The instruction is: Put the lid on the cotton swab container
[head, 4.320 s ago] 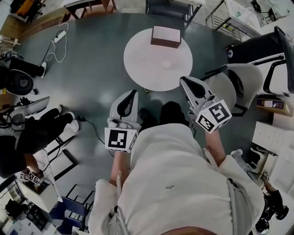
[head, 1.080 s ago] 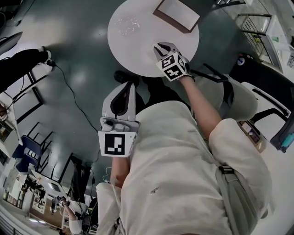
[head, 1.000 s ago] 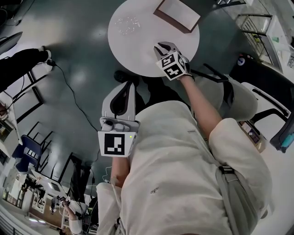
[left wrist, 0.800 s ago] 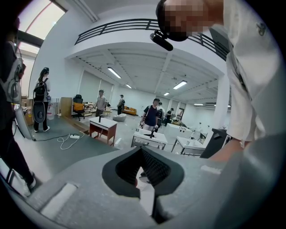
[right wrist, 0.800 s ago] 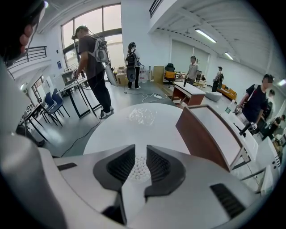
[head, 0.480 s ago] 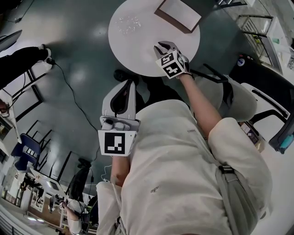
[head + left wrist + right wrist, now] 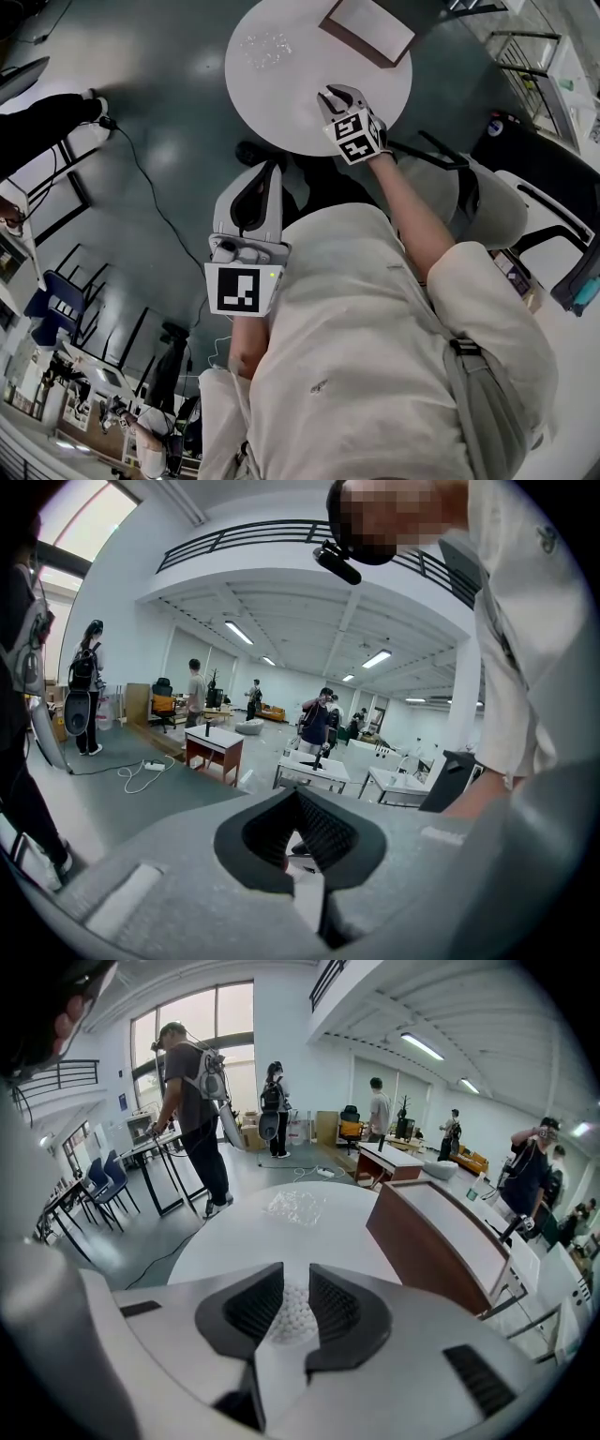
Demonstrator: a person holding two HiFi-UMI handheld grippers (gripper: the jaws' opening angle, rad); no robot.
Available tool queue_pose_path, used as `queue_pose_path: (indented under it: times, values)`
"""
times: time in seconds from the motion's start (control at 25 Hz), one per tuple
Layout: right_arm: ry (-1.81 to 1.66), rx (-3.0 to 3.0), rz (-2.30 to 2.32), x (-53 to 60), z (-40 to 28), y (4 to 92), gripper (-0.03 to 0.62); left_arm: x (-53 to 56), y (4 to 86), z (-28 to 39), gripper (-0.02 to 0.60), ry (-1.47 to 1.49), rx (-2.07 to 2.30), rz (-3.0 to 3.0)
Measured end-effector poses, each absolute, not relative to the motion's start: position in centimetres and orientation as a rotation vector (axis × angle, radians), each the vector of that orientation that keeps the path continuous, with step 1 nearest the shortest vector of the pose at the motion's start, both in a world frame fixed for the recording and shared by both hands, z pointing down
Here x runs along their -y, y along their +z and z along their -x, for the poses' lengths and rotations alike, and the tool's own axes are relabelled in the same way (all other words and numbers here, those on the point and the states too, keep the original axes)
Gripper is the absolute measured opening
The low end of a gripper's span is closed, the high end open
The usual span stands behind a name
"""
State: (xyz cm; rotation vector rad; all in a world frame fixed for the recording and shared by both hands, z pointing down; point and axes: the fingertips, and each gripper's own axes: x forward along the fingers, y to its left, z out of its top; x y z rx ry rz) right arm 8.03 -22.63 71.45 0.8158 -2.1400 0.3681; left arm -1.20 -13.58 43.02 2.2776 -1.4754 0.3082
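The right gripper [image 7: 337, 94] reaches out over the near right part of the round white table [image 7: 281, 108]. Its jaws are closed in on the cotton swab container [image 7: 293, 1314]. In the right gripper view the packed white swab heads fill the narrow gap between the two dark pads [image 7: 255, 1305], so the container sits right between the jaws, open at the top with no lid on it. In the head view the gripper's body covers the container. Farther out on the table and to the left, well apart from the right gripper, lies a clear plastic piece [image 7: 265, 45] [image 7: 298, 1206]. A brown box [image 7: 367, 26] [image 7: 441, 1241] stands at the far right of the table. The left gripper [image 7: 272, 169] is held low and close to the person's body, off the table and on its near side, well apart from the container. In the left gripper view its jaws meet at the tips [image 7: 298, 794] with nothing between them, and they point out across the room.
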Motion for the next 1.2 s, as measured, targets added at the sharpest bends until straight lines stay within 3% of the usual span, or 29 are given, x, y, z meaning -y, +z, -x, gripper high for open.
queue_pose_path:
  times: [1.2]
  values:
    - [0.385, 2.138, -0.847, 19.5, -11.7, 68.4, 0.051, 12.5, 40.0, -1.5, 0.008, 0.268, 1.490, -2.407]
